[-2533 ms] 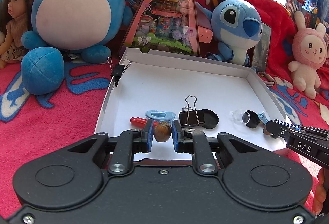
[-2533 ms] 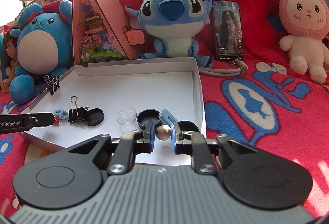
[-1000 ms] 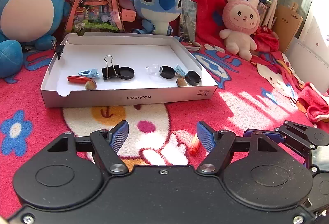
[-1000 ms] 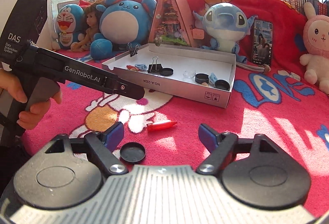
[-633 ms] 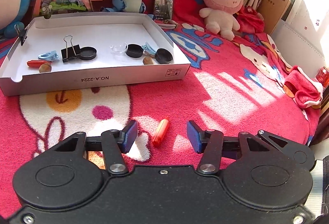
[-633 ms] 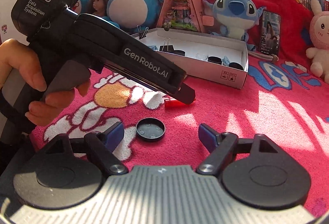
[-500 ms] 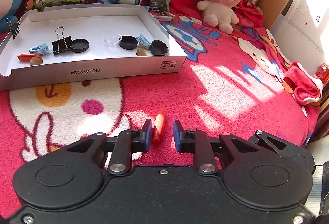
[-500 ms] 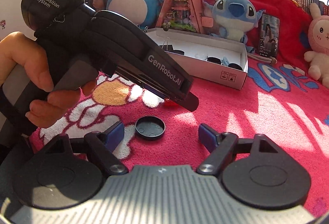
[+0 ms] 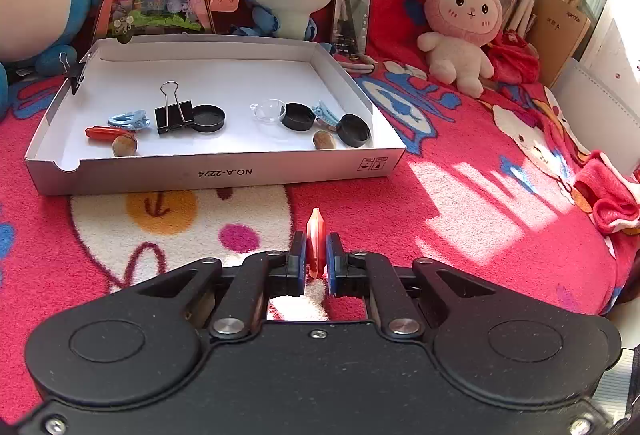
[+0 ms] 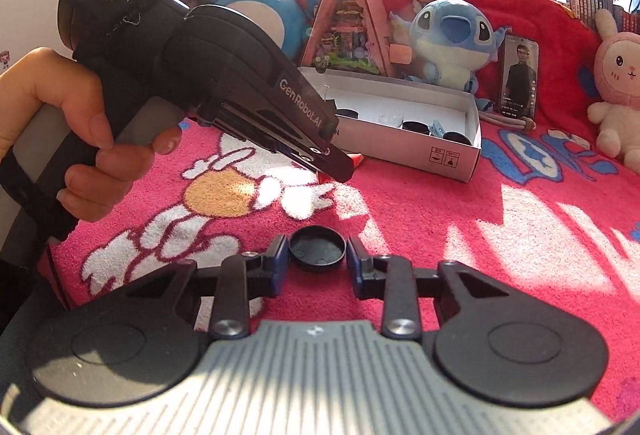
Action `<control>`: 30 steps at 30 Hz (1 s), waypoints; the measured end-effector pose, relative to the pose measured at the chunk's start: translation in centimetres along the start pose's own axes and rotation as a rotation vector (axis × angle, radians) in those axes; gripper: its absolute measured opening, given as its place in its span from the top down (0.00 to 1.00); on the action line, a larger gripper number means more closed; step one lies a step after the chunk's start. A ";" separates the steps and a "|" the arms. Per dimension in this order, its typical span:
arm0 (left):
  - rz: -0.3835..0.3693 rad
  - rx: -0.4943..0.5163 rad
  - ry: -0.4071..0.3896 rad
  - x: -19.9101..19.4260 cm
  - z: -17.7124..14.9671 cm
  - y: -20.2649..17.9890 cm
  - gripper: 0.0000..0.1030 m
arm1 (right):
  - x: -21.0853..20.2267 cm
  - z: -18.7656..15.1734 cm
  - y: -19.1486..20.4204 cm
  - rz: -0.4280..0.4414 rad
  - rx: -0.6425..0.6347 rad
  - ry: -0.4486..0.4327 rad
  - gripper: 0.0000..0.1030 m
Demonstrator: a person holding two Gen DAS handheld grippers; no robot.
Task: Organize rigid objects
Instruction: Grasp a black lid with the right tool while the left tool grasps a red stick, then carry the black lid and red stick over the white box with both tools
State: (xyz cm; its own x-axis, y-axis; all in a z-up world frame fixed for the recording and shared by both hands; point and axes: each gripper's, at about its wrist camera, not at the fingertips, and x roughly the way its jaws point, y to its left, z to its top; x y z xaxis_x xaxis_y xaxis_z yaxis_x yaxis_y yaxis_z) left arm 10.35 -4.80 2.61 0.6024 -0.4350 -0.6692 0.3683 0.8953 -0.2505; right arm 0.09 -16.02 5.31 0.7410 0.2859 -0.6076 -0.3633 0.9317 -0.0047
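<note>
The left tongs (image 9: 316,259) are clamped together on a small orange-red plastic capsule-shaped piece (image 9: 315,235), which stands nearly upright between the blue pads with its long axis running forward along the fingers, its tip poking out ahead of them over the red patterned blanket (image 9: 460,195). The right tongs (image 10: 317,259) are closing around a round black plastic cap (image 10: 317,248) that lies open side up on the blanket; the cap sits between the pads, though a thin gap shows on each side, so they do not appear to press on it yet. The shallow white cardboard box (image 9: 216,171) with the sorted pieces lies straight ahead of the left tongs and just beyond them, its near wall facing the fingers; from the right tongs it lies ahead and to the right, farther off. The left hand (image 10: 80,131) therefore looks nearer to the box, and I judge its carry needs a lift over that near wall.
</note>
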 end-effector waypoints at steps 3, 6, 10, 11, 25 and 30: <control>0.022 -0.015 -0.012 -0.4 0.3 0.8 0.91 | 0.1 0.4 -0.5 -0.025 0.022 -0.003 0.64; 0.035 -0.030 -0.021 -0.7 0.5 1.6 0.91 | 0.3 0.8 -1.2 -0.058 0.047 -0.004 0.64; 0.053 -0.045 -0.033 -1.1 0.5 2.4 0.91 | 0.9 1.4 -2.1 -0.102 0.088 0.003 0.64; 0.061 -0.045 -0.035 -1.1 0.6 2.5 0.91 | 1.0 1.5 -2.2 -0.119 0.091 0.005 0.64; 0.135 -0.060 -0.089 -1.5 1.1 3.6 0.91 | 4.2 4.0 -4.3 -0.259 0.156 0.071 0.64; 0.157 -0.074 -0.109 -1.6 1.8 4.2 0.91 | 4.8 5.1 -4.5 -0.286 0.156 0.058 0.64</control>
State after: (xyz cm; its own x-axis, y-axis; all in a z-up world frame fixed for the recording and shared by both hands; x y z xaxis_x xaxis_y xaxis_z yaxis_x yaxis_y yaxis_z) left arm 12.23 -0.49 3.87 0.7227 -0.2940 -0.6255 0.2134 0.9557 -0.2027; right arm 8.15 -17.68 6.46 0.7657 -0.0017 -0.6432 -0.0505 0.9968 -0.0627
